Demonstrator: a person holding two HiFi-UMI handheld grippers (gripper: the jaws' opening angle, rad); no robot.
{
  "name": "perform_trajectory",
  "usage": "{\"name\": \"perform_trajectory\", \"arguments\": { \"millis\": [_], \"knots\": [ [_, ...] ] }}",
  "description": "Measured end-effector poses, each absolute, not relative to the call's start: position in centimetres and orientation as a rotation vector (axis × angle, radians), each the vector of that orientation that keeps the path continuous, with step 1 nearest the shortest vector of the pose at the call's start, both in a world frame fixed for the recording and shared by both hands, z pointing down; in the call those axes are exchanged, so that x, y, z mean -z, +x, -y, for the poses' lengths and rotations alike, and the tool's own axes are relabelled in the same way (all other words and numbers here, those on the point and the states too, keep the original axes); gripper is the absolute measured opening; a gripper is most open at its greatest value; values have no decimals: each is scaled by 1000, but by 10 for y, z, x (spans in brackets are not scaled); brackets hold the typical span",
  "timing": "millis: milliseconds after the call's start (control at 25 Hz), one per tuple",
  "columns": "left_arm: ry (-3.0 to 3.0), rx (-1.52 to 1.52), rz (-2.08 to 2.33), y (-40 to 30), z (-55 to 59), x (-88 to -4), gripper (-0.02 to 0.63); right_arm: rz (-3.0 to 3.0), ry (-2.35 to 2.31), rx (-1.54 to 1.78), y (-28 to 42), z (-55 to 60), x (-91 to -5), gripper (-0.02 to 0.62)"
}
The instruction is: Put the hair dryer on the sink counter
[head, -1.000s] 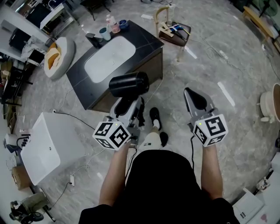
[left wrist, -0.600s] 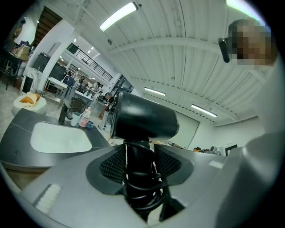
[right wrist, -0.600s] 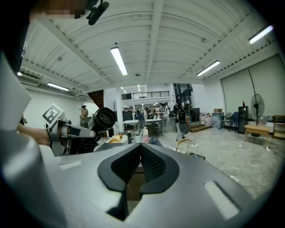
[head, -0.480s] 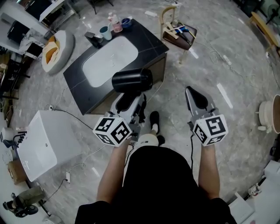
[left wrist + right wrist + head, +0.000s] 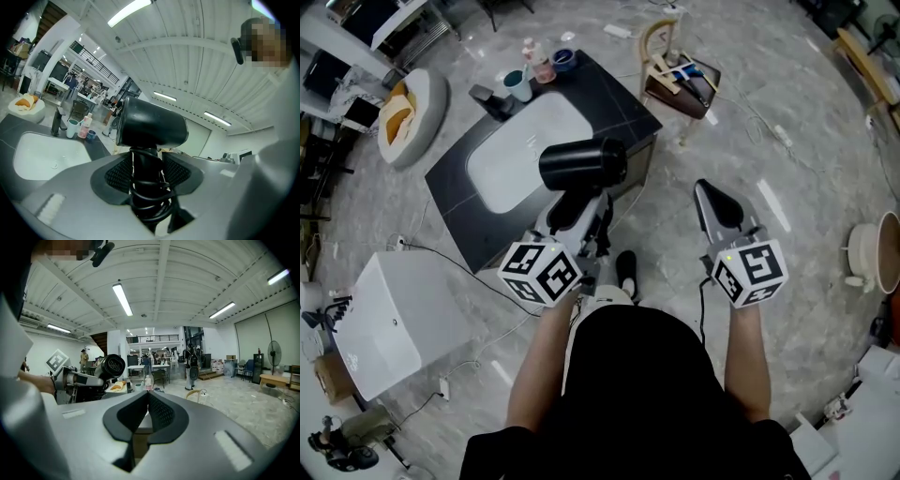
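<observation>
Clenched, at the left gripper (image 5: pixel 578 210), on the cord-wrapped handle of the hair dryer (image 5: pixel 581 166), held upright at the near side of the sink counter (image 5: pixel 614 94). Pinched together and empty at the right gripper (image 5: pixel 717 204). Could slip on the loose cord coils, or tip into the basin (image 5: pixel 520 150) if set down too far left.

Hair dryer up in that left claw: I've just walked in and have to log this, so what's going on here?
A person holds a gripper in each hand. The left claw is shut on the handle of the black hair dryer, whose cord is wound round the handle. The dryer is held in the air at the near edge of the black sink counter, not yet set down. The right claw is shut with nothing in it, off to the side over the floor.
</observation>
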State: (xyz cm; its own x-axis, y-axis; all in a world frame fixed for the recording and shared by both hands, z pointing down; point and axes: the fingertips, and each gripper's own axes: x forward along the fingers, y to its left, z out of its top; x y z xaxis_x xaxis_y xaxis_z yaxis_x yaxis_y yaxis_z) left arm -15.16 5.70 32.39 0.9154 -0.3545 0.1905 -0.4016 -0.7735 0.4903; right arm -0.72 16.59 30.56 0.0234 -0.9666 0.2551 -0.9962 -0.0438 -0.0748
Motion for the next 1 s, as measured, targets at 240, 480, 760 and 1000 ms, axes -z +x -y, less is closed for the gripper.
{"name": "perform_trajectory", "arguments": {
  "millis": [240, 480, 760, 1000],
  "knots": [
    [2522, -106, 544, -144, -18, -327, 192, 2079, 2133, -343, 2, -123, -305, 11],
    [2500, -108, 557, -143, 9, -332, 192, 2106, 2126, -360, 2, -94, -309, 11],
    [2468, -117, 595, -144, 37, -339, 192, 2143, 2062, -381, 1, -57, -314, 11],
    [2428, -103, 666, -137, 64, -346, 192, 2204, 1989, -384, 17, -17, -318, 11]
  ]
}}
